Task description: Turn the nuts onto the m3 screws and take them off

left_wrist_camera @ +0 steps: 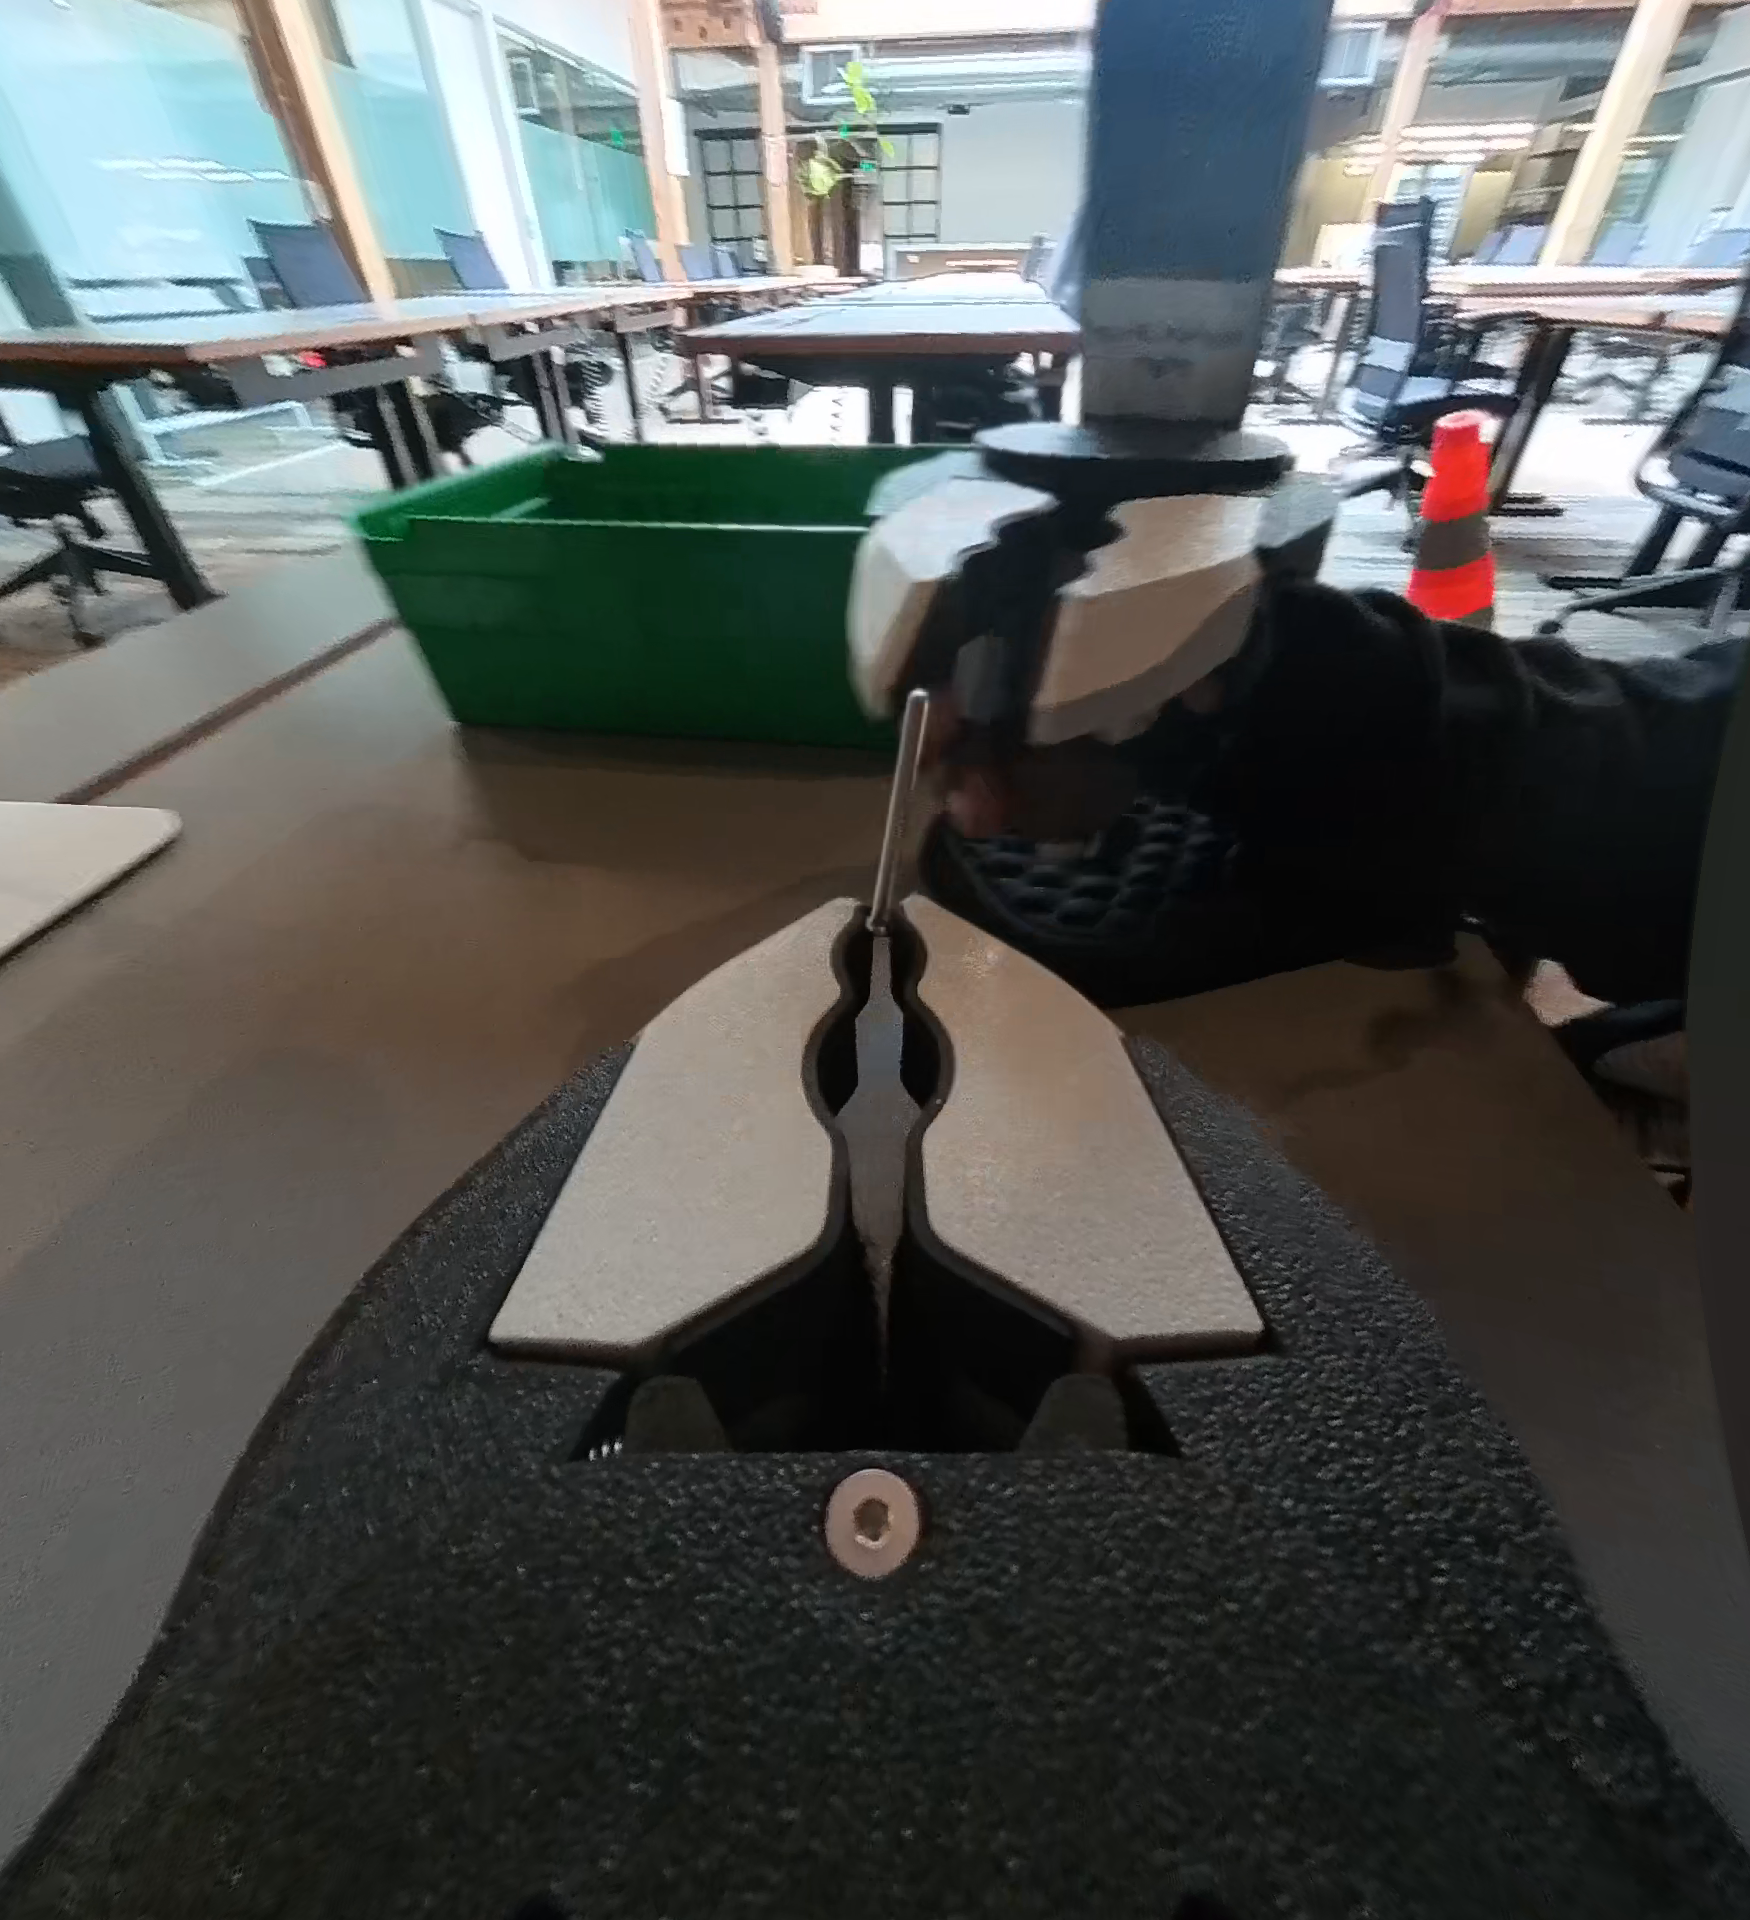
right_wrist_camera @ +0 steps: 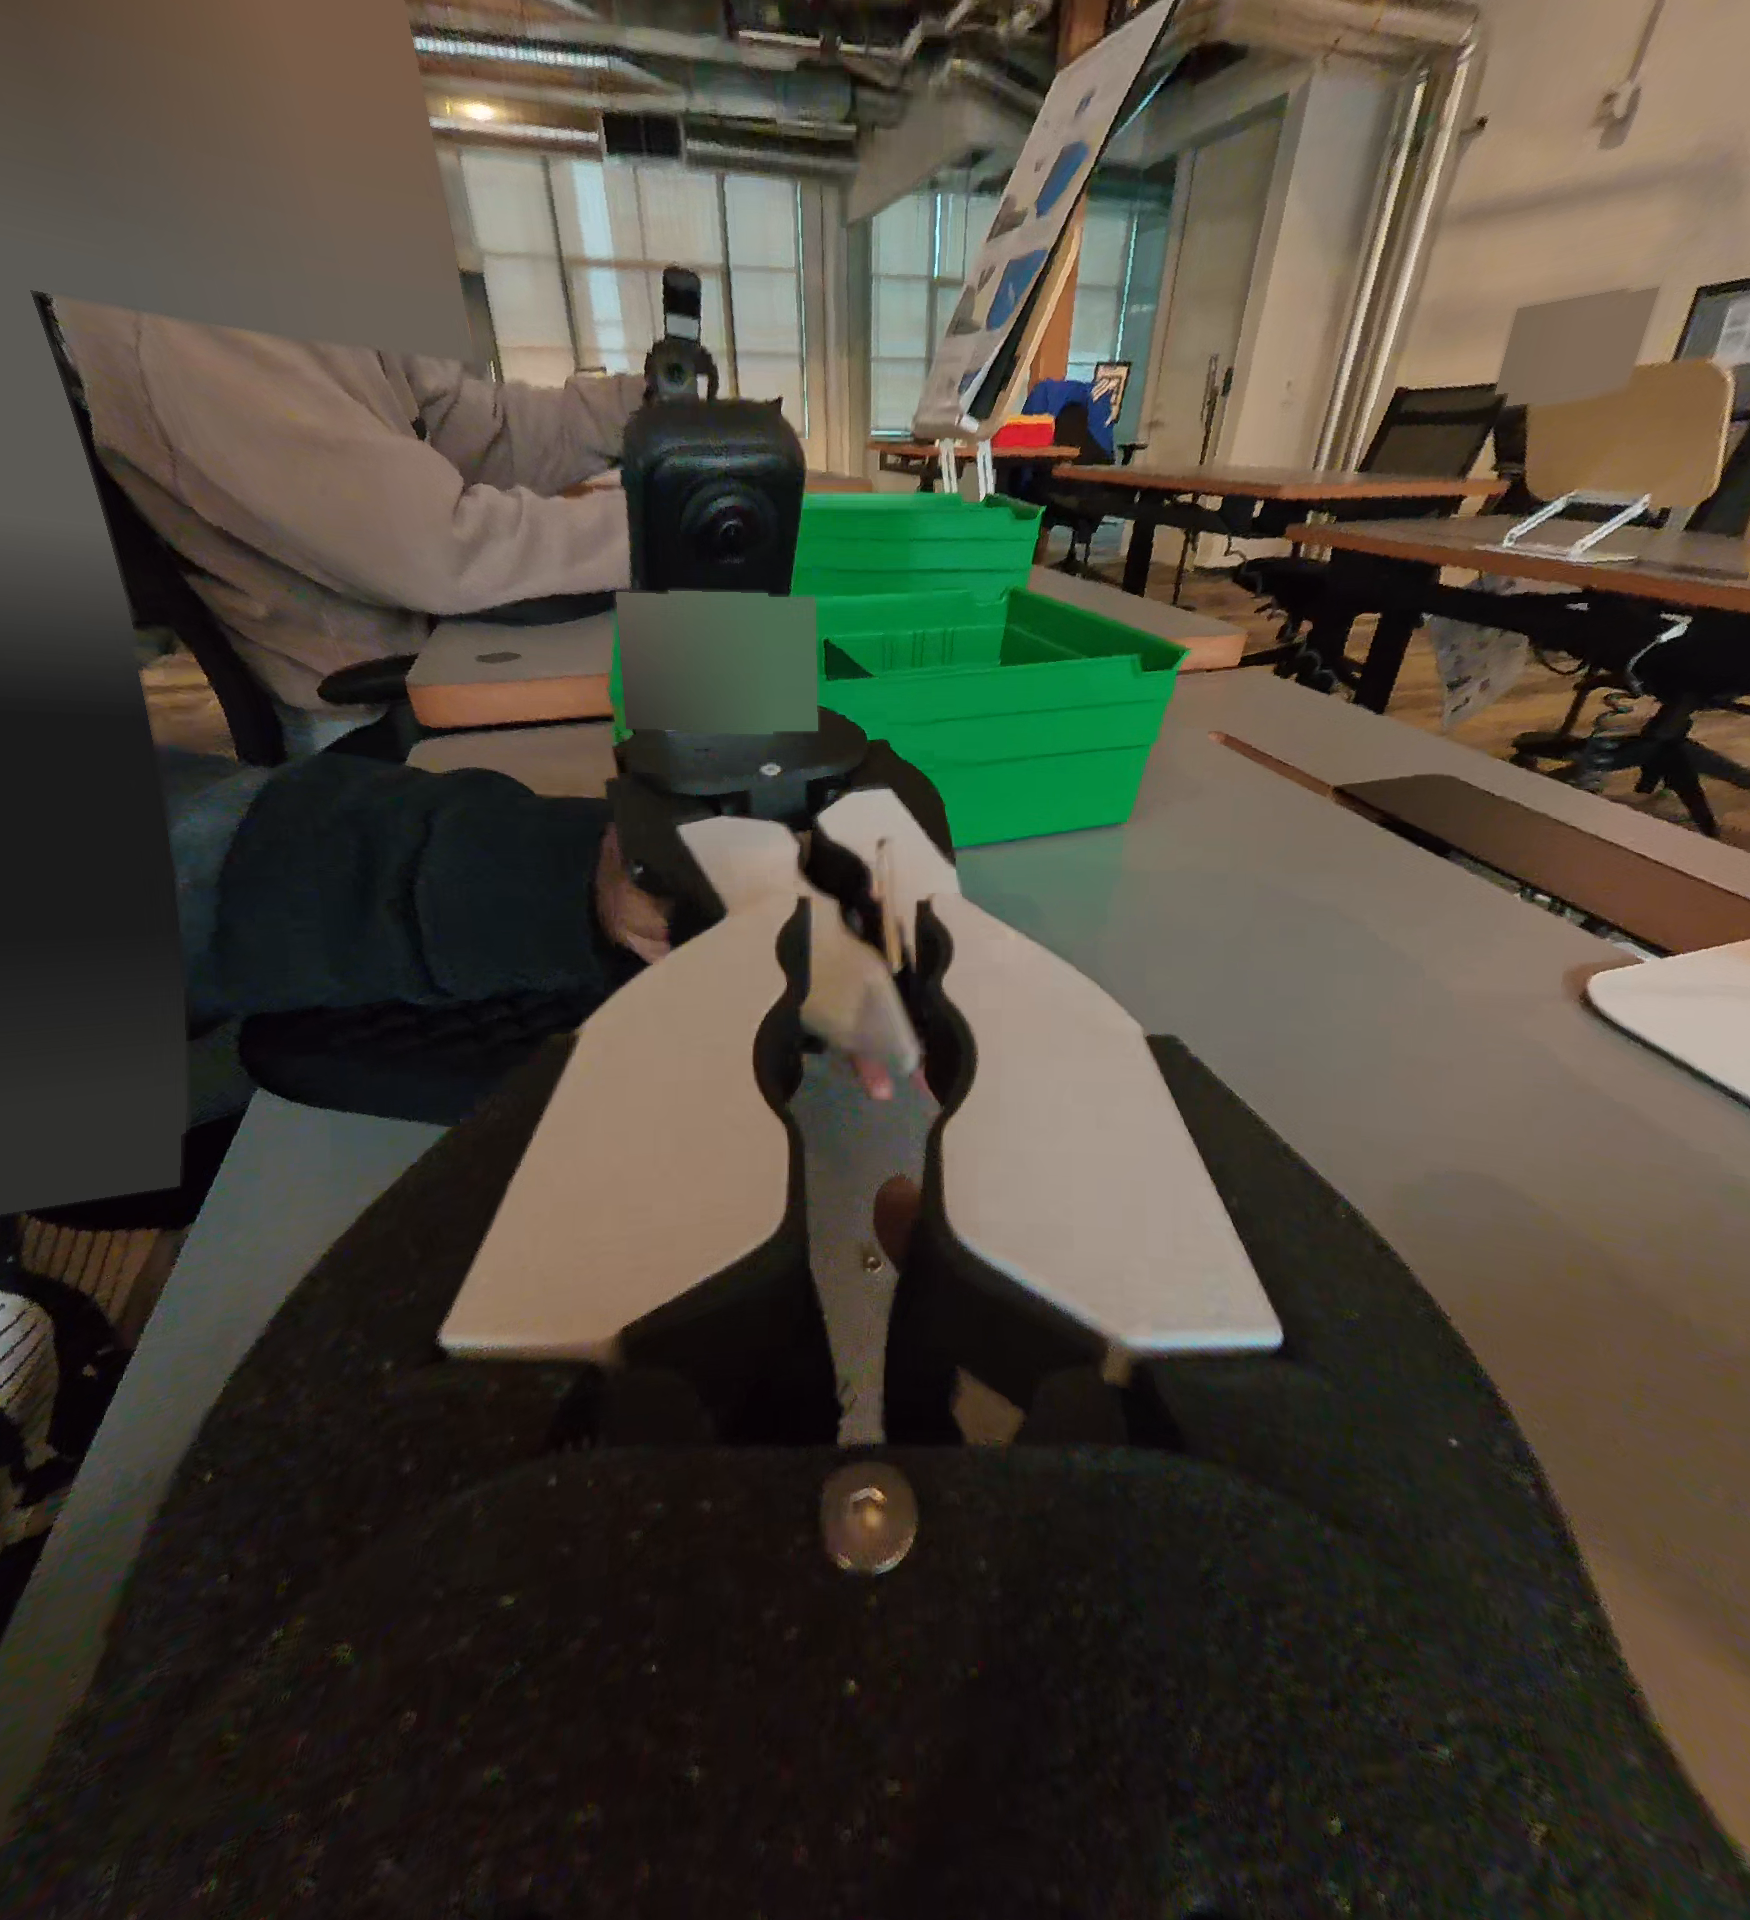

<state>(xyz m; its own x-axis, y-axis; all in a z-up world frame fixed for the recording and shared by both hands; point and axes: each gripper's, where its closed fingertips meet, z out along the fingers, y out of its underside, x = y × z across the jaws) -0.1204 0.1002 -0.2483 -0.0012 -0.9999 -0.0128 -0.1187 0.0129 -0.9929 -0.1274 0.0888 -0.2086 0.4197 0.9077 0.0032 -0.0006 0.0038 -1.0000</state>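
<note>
In the left wrist view my left gripper [left_wrist_camera: 886, 920] is shut on the lower end of a thin silver m3 screw [left_wrist_camera: 900, 810], which stands up out of the fingertips. My right gripper [left_wrist_camera: 985, 696] faces it from just behind, with the screw's top at its fingertips. In the right wrist view my right gripper [right_wrist_camera: 860, 914] is open. The left gripper's tips [right_wrist_camera: 855, 997] and the screw [right_wrist_camera: 890, 904] sit between its fingers [right_wrist_camera: 1016, 1039], and its pads do not press on them. I cannot make out a nut on the screw.
A green bin [left_wrist_camera: 622, 603] stands on the grey table behind the grippers, and it also shows in the right wrist view [right_wrist_camera: 1037, 727]. A white pad [right_wrist_camera: 1733, 1018] lies at the table's side. A dark sleeve [left_wrist_camera: 1473, 779] rests on the table. A seated person [right_wrist_camera: 331, 488] is beyond. Some 4 cm of space lies between my two pairs of fingers.
</note>
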